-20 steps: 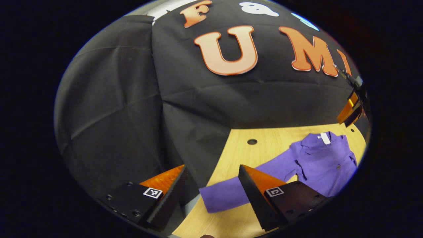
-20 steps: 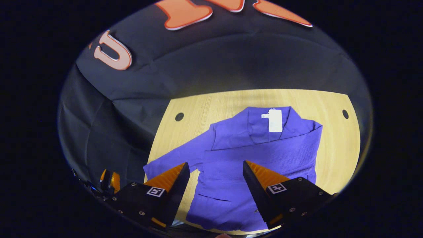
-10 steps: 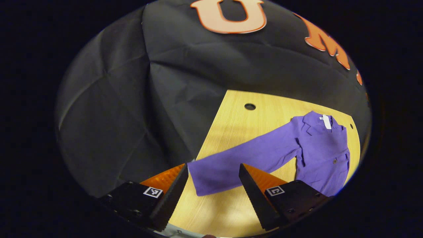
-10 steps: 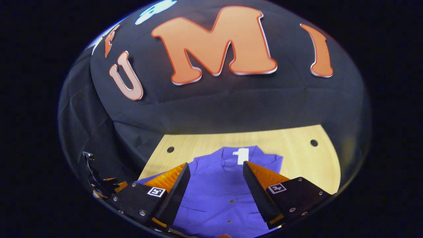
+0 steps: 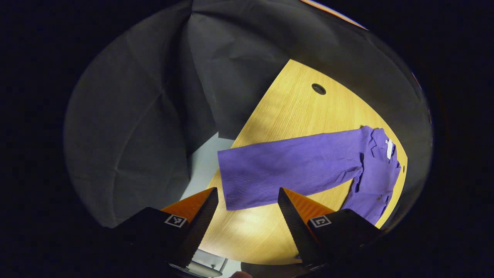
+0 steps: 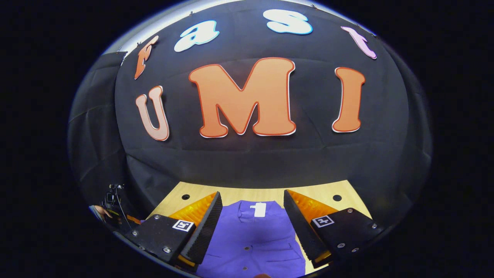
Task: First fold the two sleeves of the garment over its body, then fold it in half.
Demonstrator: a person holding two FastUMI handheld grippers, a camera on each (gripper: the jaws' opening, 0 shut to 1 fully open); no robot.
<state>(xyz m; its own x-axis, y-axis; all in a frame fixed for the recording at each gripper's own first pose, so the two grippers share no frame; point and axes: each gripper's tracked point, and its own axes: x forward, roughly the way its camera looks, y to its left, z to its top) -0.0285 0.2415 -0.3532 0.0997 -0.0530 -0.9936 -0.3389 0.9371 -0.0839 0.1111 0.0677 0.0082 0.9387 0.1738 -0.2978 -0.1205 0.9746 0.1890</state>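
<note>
Left gripper (image 5: 247, 200), fingers spread, lines up on the outstretched sleeve (image 5: 285, 170)'s cuff, probably to grab it; right gripper (image 6: 252, 208), also spread, hovers over the garment (image 6: 252, 239).

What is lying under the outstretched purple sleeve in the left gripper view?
The sleeve lies flat on the wooden table, its cuff end reaching the table's edge. The tabletop beneath the cloth is covered, so anything hidden there cannot be seen. The left gripper is open above the cuff.

Clearance around the sleeve end

Your left claw (image 5: 247, 200) stands open over bare surface (image 5: 285, 112) just short of the outstretched sleeve (image 5: 285, 168); nothing blocks the approach. The booth wall (image 5: 154, 116) closes off the far and left sides.
</note>
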